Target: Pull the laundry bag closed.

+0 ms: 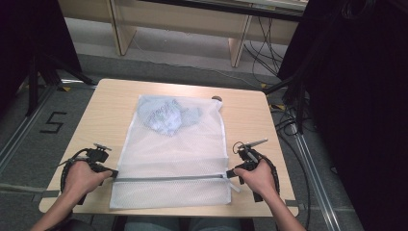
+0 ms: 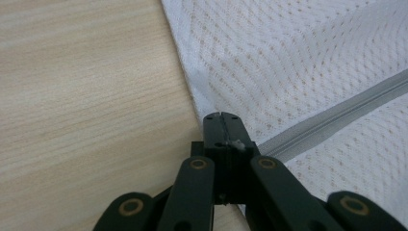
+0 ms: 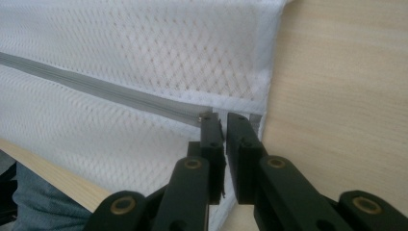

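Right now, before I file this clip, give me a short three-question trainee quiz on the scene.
1. True or false: the zipper on the mesh laundry bag looks closed along its length.
2. Where does the bluish garment lie: inside the bag's far end, or on the bare table?
3. Which gripper has a narrow gap between its jaws?

Key: 1 true. 2 inside the far end. 3 the right gripper; the left gripper is shut at the bag's edge.

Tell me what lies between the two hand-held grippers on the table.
The white mesh laundry bag spans the stretch, its grey zipper running from the left hand-held gripper to the right hand-held gripper. The high view shows it.
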Motion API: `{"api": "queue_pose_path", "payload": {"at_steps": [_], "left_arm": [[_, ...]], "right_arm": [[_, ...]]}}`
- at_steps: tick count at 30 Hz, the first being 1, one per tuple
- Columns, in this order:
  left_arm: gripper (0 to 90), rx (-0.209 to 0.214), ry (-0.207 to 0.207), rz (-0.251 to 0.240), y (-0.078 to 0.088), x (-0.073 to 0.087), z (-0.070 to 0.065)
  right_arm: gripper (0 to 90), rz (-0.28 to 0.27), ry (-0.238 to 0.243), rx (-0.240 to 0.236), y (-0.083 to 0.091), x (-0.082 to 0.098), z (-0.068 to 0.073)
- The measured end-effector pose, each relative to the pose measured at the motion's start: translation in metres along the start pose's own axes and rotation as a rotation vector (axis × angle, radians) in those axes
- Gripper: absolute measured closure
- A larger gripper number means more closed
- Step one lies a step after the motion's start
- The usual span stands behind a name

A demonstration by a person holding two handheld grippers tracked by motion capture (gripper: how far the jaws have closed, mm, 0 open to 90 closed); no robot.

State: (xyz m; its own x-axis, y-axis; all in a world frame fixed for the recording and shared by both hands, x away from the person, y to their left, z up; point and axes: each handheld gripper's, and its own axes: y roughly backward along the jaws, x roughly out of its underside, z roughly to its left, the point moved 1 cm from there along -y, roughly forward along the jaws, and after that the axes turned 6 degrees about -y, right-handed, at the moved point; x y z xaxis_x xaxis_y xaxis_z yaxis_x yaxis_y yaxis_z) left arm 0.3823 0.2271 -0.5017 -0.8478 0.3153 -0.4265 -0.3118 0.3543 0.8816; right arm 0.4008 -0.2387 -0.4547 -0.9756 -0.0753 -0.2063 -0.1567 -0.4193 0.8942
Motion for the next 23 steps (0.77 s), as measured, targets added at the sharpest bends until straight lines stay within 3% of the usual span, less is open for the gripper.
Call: {"api": "queue_pose_path", "payload": {"at_steps": [2,4,5,6,7,9,12,13,14,15,16,18,19,20,21,23], "left_arm": [[89.7,-0.003,0.011,-0.009,-0.001,0.0,-0.001],[89.5,-0.004,0.011,-0.01,-0.001,0.0,-0.001],[89.4,-0.009,0.011,-0.008,0.0,0.0,-0.002],[89.2,-0.01,0.015,-0.011,0.0,0.0,-0.002],[89.0,-0.016,0.014,-0.007,0.0,0.0,-0.002],[87.4,-0.019,0.016,-0.012,0.001,0.0,-0.001],[82.8,-0.033,0.049,-0.07,0.005,-0.001,0.0],[82.4,-0.031,0.035,-0.066,0.008,-0.001,0.001],[82.1,-0.029,0.046,-0.084,0.009,-0.001,0.001],[81.5,-0.032,0.019,-0.086,0.011,-0.002,0.003],[80.6,-0.027,0.057,-0.104,0.011,-0.002,0.0],[79.0,-0.032,0.055,-0.119,0.013,-0.003,0.001],[78.7,-0.04,0.031,-0.12,0.014,-0.003,0.003],[78.3,-0.04,0.062,-0.135,0.013,-0.003,0.001],[78.1,-0.043,0.066,-0.14,0.013,-0.003,0.002],[77.9,-0.043,0.042,-0.134,0.014,-0.003,0.004]], "right_arm": [[83.3,-0.008,0.002,-0.014,0.002,0.0,0.001],[80.4,-0.06,0.041,-0.018,0.002,-0.001,-0.002],[79.9,-0.061,0.027,-0.017,0.002,0.0,-0.002],[79.1,-0.083,0.061,-0.012,0.0,-0.001,-0.005],[78.6,-0.075,0.027,0.002,0.001,-0.001,-0.005],[77.9,-0.091,0.033,-0.005,0.001,-0.002,-0.008],[75.5,-0.11,0.022,-0.003,0.002,-0.002,-0.011],[75.3,-0.129,0.072,-0.007,0.0,-0.003,-0.015],[75.1,-0.104,0.007,-0.003,0.002,-0.002,-0.013],[74.4,-0.087,-0.036,-0.021,0.002,0.0,-0.01],[73.9,-0.096,0.001,-0.025,0.002,0.0,-0.013],[73.2,-0.102,0.01,-0.019,0.001,0.0,-0.015],[72.8,-0.113,0.031,-0.012,0.0,0.0,-0.018],[71.9,-0.101,0.007,0.004,0.0,0.0,-0.018],[71.3,-0.103,0.012,0.005,0.0,0.0,-0.018],[70.8,-0.121,0.025,0.007,-0.001,0.0,-0.02]]}}
